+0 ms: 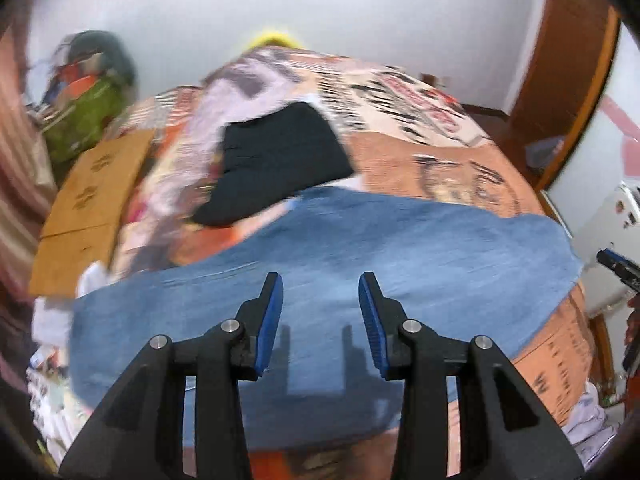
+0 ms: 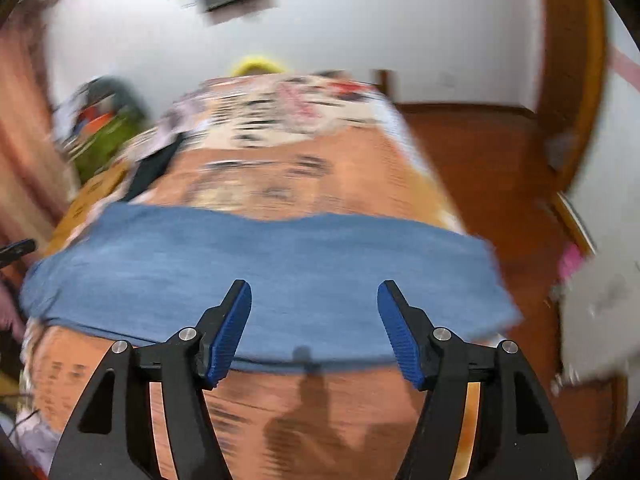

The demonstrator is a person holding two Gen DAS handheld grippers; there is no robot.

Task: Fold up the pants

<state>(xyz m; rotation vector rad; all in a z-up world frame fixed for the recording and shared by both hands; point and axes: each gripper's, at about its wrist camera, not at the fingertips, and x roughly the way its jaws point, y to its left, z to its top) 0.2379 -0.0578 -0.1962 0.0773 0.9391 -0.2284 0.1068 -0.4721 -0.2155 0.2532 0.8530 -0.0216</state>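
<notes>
Blue denim pants [image 1: 360,248] lie flat across the near part of a bed, stretching left to right. My left gripper [image 1: 321,284] hovers above them, open, with nothing between its blue pads. In the right wrist view the pants [image 2: 256,264] form a wide band across the bed. My right gripper [image 2: 314,294] hangs over their near edge, open and empty. The tip of the right gripper [image 1: 616,264] shows at the right edge of the left wrist view, and the left one [image 2: 16,250] pokes in at the left edge of the right wrist view. Both views are blurred.
The bed [image 2: 304,168] has an orange patterned cover. A folded black garment [image 1: 276,160] lies beyond the pants on the left. A cardboard box [image 1: 88,204] and a green bag [image 1: 88,120] stand left of the bed. Wooden floor [image 2: 488,168] and a door frame [image 2: 576,60] are on the right.
</notes>
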